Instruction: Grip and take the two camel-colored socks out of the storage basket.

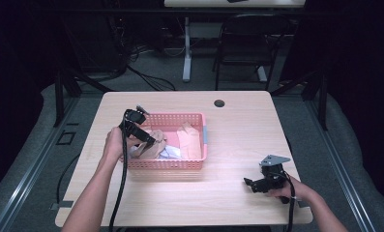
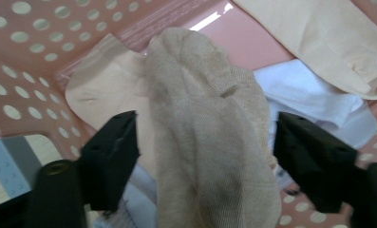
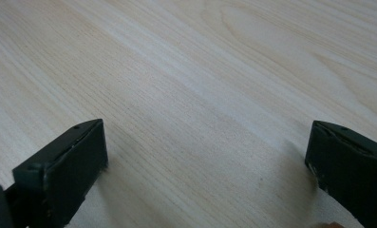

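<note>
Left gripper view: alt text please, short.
A beige knit sock lies between the left gripper's open black jaws, inside a pink perforated basket. Beside it lie a cream sock and a white cloth.

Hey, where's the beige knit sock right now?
The beige knit sock lies in the pink basket, at its left end in the high view, between the left gripper's jaws, atop a paler sock and beside a white cloth.

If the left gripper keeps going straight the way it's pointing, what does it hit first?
Most likely the beige sock, bunched up between the open jaws of the left gripper inside the pink basket; depth is hard to judge.
</note>
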Motion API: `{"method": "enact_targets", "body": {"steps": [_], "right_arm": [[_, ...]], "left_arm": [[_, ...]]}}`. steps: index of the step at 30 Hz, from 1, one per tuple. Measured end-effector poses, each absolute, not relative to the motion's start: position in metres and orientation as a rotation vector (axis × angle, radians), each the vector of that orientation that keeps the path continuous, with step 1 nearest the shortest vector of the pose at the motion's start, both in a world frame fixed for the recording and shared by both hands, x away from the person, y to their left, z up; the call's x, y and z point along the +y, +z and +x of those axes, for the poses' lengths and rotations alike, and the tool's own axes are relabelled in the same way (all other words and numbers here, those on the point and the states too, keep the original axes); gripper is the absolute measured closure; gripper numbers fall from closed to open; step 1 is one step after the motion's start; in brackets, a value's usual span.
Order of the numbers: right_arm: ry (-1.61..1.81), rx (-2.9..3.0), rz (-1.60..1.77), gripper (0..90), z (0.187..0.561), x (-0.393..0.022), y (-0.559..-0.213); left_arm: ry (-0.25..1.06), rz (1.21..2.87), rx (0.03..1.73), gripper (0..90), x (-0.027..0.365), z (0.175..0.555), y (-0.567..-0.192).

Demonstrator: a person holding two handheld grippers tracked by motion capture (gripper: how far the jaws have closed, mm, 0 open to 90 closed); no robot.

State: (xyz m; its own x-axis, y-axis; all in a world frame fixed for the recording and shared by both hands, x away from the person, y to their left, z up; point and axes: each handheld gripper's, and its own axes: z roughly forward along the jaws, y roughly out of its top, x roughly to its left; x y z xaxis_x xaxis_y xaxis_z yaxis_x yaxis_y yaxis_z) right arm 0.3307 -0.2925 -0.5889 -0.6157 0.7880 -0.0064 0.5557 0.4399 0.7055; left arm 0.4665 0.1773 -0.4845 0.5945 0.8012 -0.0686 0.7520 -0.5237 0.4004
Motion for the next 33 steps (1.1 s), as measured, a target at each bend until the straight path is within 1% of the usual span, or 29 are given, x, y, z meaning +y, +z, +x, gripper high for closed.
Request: {"method": "enact_targets", "body": {"steps": [2,3,5,6,7,10,12,13,15,17,23,30,33], "right_arm": [[0.971,2.362,1.148,0.0,0.331,-0.292,-0.589],[0.971,2.362,1.149,0.0,0.331,-0.292,-0.589],[0.971,2.364,1.148,0.0,0.331,-0.293,-0.589],[0.971,2.364,1.148,0.0,0.331,-0.293,-0.589],[0.97,2.364,1.148,0.0,0.331,-0.292,-0.589],[0.971,2.364,1.148,0.0,0.331,-0.292,-0.589],[0.97,2.364,1.148,0.0,0.331,-0.292,-0.589],[0.971,2.363,1.149,0.0,0.331,-0.292,-0.589],[0.971,2.363,1.149,0.0,0.331,-0.292,-0.589],[0.972,2.362,1.148,0.0,0.331,-0.292,-0.589],[0.971,2.362,1.148,0.0,0.331,-0.292,-0.589],[0.972,2.362,1.149,0.0,0.331,-0.292,-0.589],[0.972,2.362,1.148,0.0,0.331,-0.292,-0.589]], "left_arm": [[0.158,2.447,1.251,32.7,0.176,0.468,-0.488],[0.154,2.452,1.254,32.7,0.175,0.469,-0.489],[0.155,2.461,1.267,39.2,0.174,0.47,-0.491],[0.158,2.472,1.268,39.2,0.174,0.471,-0.491],[0.164,2.472,1.289,43.6,0.173,0.472,-0.493],[0.166,2.479,1.304,48.9,0.174,0.473,-0.496],[0.154,2.498,1.313,50.3,0.175,0.476,-0.498],[0.153,2.498,1.329,53.9,0.176,0.477,-0.5],[0.146,2.502,1.335,55.3,0.177,0.477,-0.501],[0.134,2.512,1.345,59.3,0.177,0.479,-0.503],[0.107,2.54,1.361,62.2,0.176,0.481,-0.509],[0.109,2.557,1.346,78.7,0.177,0.479,-0.517],[0.124,2.559,1.336,81.7,0.177,0.478,-0.515]]}}
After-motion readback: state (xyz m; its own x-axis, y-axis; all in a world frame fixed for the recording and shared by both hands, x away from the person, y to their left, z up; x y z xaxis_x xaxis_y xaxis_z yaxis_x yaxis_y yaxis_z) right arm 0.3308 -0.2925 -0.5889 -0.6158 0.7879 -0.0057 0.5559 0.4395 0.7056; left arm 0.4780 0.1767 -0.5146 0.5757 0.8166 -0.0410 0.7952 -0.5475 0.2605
